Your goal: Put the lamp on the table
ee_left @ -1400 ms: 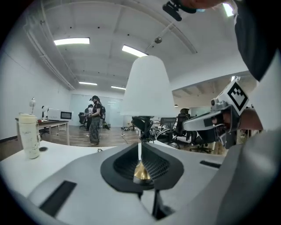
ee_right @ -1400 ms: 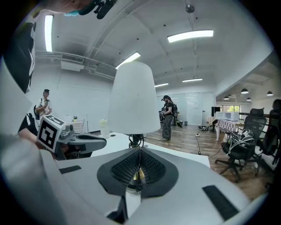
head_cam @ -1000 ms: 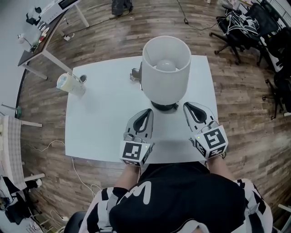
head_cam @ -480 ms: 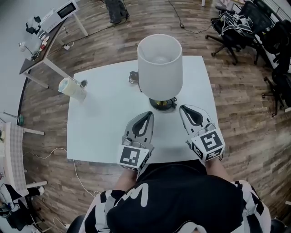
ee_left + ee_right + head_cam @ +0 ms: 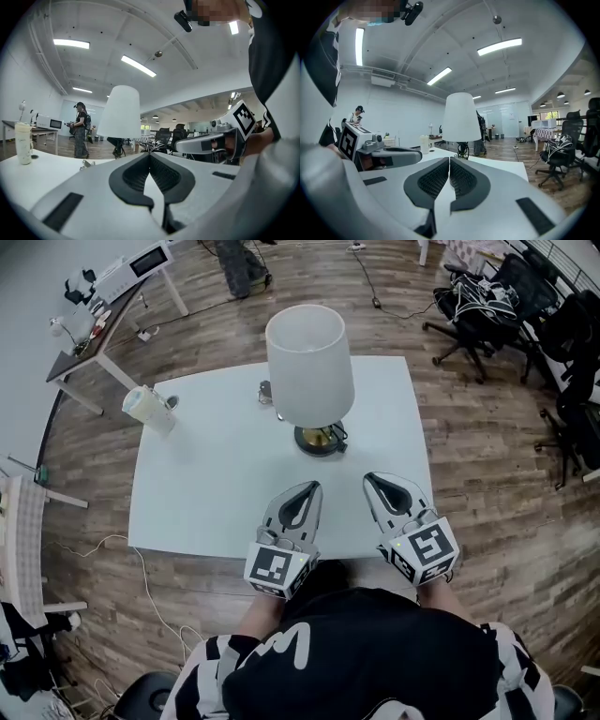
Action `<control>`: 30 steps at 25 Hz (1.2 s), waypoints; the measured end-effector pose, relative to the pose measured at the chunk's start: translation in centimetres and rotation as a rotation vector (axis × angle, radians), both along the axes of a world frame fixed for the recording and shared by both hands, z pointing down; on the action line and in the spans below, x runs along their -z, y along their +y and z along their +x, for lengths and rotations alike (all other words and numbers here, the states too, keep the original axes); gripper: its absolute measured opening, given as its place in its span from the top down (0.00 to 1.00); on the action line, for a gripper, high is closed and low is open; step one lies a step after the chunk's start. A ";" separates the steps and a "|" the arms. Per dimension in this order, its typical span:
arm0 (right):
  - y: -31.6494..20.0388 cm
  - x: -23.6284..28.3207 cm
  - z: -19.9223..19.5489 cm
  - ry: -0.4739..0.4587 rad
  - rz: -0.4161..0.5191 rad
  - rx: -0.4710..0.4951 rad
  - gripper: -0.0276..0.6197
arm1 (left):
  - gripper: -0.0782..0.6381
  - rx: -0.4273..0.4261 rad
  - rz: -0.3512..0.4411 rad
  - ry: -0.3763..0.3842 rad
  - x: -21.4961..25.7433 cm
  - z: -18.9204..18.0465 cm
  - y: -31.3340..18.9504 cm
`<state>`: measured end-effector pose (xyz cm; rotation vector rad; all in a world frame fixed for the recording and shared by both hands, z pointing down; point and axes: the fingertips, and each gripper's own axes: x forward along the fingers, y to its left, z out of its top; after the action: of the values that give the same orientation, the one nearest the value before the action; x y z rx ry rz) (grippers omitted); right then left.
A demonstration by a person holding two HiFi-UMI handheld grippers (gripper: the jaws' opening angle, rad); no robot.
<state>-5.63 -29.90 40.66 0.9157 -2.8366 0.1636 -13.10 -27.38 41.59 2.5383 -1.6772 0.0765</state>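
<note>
Found lamp [image 5: 309,367] standing upright on white table [image 5: 206,493], base near the middle and a little toward the far edge, white shade above it. Noted both grippers clear of the lamp, side by side over the table's near edge. Read left gripper [image 5: 306,489] jaws as pressed together, nothing between. Read right gripper [image 5: 373,482] jaws likewise pressed together, empty. Logged pale cup [image 5: 148,411] near the table's far left corner. Logged small metal item [image 5: 265,392] just beyond the lamp, not identifiable. Saw office chairs [image 5: 487,306] on wood floor [image 5: 487,474], well off to the right.
</note>
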 end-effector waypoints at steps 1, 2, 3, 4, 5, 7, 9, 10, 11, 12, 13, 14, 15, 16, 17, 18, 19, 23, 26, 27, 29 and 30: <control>0.7 -0.1 0.6 -0.002 -0.006 0.003 0.93 | 0.88 0.001 0.006 0.002 0.1 0.7 0.8; 1.4 -0.1 1.3 -0.004 -0.008 0.006 0.93 | 0.89 0.003 0.008 0.004 0.1 1.5 1.6; 2.1 0.0 2.0 -0.006 -0.007 0.010 0.93 | 0.88 0.007 0.008 0.006 0.0 2.2 2.4; 2.8 0.0 2.7 -0.008 -0.004 0.014 0.93 | 0.88 0.013 0.007 0.008 -0.1 2.9 3.2; 3.6 0.1 3.4 -0.008 -0.001 0.018 0.93 | 0.88 0.021 0.006 0.011 -0.2 3.5 4.0; 5.1 0.1 4.5 -0.008 0.002 0.028 0.93 | 0.88 0.036 0.005 0.015 -0.3 4.5 5.6; 6.9 0.1 5.6 -0.004 0.001 0.040 0.93 | 0.88 0.047 0.010 0.019 0.0 5.7 7.4; 7.9 0.0 6.2 -0.001 -0.001 0.047 0.93 | 0.88 0.053 0.012 0.021 0.1 6.3 8.3; 8.9 0.0 6.7 0.002 -0.002 0.054 0.93 | 0.88 0.060 0.011 0.023 0.2 6.8 9.2; 9.9 -0.1 7.3 0.004 -0.002 0.061 0.93 | 0.88 0.068 0.008 0.025 0.1 7.4 10.1; 10.8 -0.2 7.9 0.006 -0.001 0.066 0.93 | 0.88 0.077 0.003 0.026 0.0 8.0 11.0; 11.7 -0.3 8.5 0.008 0.000 0.071 0.93 | 0.88 0.082 0.000 0.028 -0.1 8.6 11.9; 12.5 -0.3 9.1 0.010 0.002 0.076 0.93 | 0.88 0.084 0.001 0.031 -0.1 9.3 12.7; 13.1 -0.3 9.6 0.010 0.002 0.080 0.93 | 0.88 0.085 0.003 0.032 -0.2 10.0 13.4; 13.8 -0.3 10.1 0.009 0.002 0.085 0.93 | 0.88 0.088 0.005 0.033 -0.1 10.6 14.0; 14.4 -0.4 10.5 0.009 0.000 0.091 0.93 | 0.88 0.092 0.006 0.032 0.0 11.1 14.6; 14.9 -0.3 10.9 0.008 -0.001 0.096 0.93 | 0.88 0.100 0.003 0.031 0.2 11.4 15.2; 16.7 0.0 11.6 0.001 0.010 0.113 0.93 | 0.88 0.137 0.002 0.033 0.6 12.1 17.2; 17.6 0.1 11.9 0.014 0.016 0.122 0.93 | 0.88 0.138 0.018 0.032 0.6 12.4 18.1; 17.9 0.1 11.9 0.021 0.018 0.124 0.93 | 0.88 0.141 0.019 0.033 0.8 12.4 18.2; 18.4 0.3 12.2 0.030 0.030 0.129 0.93 | 0.88 0.136 0.030 0.031 1.1 12.9 18.5; 18.8 0.4 12.5 0.031 0.034 0.133 0.93 | 0.88 0.133 0.033 0.027 1.2 13.2 18.7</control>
<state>6.83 -11.10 40.30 0.7263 -2.8674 0.0850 0.09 -8.71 40.41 2.4311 -1.8467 0.0037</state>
